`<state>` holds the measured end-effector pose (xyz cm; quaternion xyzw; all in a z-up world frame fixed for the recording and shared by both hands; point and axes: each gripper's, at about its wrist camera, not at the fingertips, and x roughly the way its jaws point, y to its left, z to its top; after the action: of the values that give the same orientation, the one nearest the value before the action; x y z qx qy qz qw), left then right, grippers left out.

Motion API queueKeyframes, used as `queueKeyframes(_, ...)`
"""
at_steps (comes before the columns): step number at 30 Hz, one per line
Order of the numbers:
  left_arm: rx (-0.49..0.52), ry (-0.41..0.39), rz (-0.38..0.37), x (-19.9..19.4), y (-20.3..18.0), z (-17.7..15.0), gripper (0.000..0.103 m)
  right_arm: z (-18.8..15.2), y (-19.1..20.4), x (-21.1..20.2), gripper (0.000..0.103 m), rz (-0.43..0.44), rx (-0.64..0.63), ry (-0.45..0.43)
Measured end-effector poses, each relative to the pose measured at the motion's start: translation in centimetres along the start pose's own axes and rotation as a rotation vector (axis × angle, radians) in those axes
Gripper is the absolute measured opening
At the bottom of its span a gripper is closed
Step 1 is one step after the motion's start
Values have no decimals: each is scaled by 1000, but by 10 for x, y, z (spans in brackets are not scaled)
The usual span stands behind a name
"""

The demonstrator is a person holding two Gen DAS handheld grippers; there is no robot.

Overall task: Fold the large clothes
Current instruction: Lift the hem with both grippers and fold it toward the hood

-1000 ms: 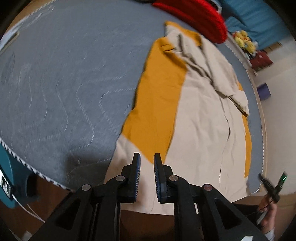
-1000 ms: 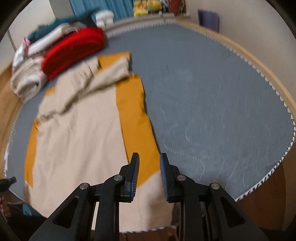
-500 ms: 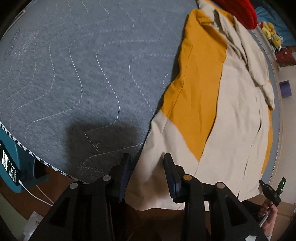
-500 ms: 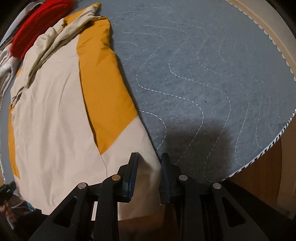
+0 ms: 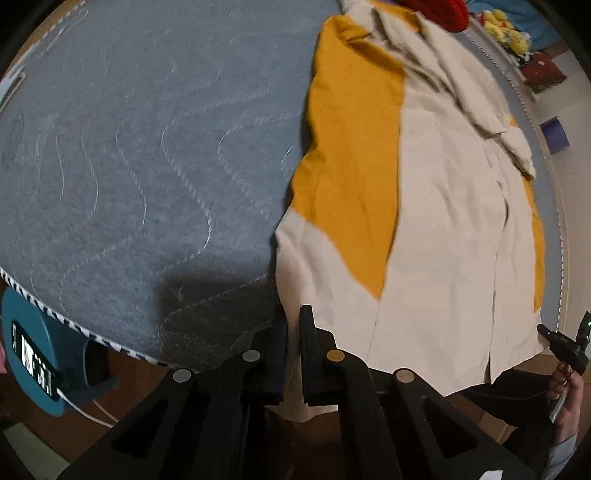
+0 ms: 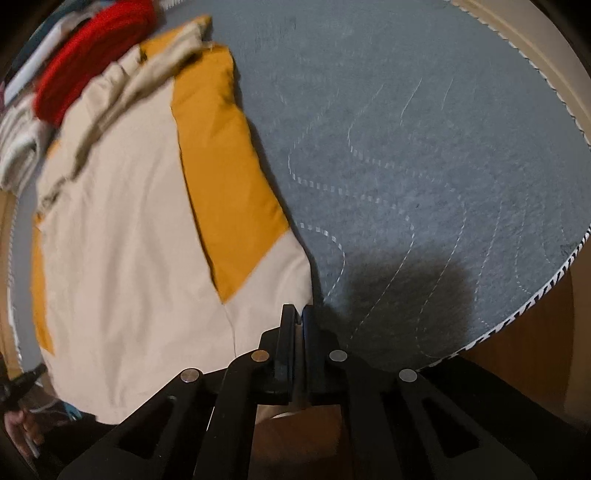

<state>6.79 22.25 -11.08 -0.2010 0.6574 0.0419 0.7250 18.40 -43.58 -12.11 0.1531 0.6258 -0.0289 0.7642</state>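
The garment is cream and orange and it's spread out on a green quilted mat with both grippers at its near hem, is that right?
Not quite: the mat is grey, not green. Both wrist views show it. The rest holds: the garment is cream and orange, spread flat, and the left gripper and right gripper are both at its near hem, each closed on a corner of the cloth.

Garment: large, cream with mustard-yellow panels; spread flat on grey quilted surface, hem overhanging near edge.

A grey quilted mat with wavy white stitching covers the counter; brown wooden floor shows lower right, a pale wall upper right.
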Motion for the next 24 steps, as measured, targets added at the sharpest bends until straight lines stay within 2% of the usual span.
queueKeyframes(3,-54,66,8,12,13,1,11,-2,-8,10,6,-6,24,48)
queueKeyframes(5,-60,82,-1,17,15,2,16,-2,-11,17,12,-21,32,75)
queueKeyframes(6,-57,87,-3,19,13,2,17,-4,-12,21,20,-35,32,89)
queueKeyframes(8,-44,93,7,23,11,2,18,-8,-11,25,25,-51,18,103)
queueKeyframes(13,-13,85,37,26,2,2,17,-11,1,25,24,-82,-38,105)
queueKeyframes(14,-4,82,45,28,-5,0,12,-12,3,25,24,-86,-48,104)
queueKeyframes(17,51,50,53,26,-24,-5,4,-14,16,23,11,-75,-76,86)
queueKeyframes(21,97,-22,4,2,-41,-6,2,-15,26,4,5,-61,-91,26)
queueKeyframes(24,126,-75,-27,-29,-50,-7,2,-9,31,-24,4,-6,-108,-42)
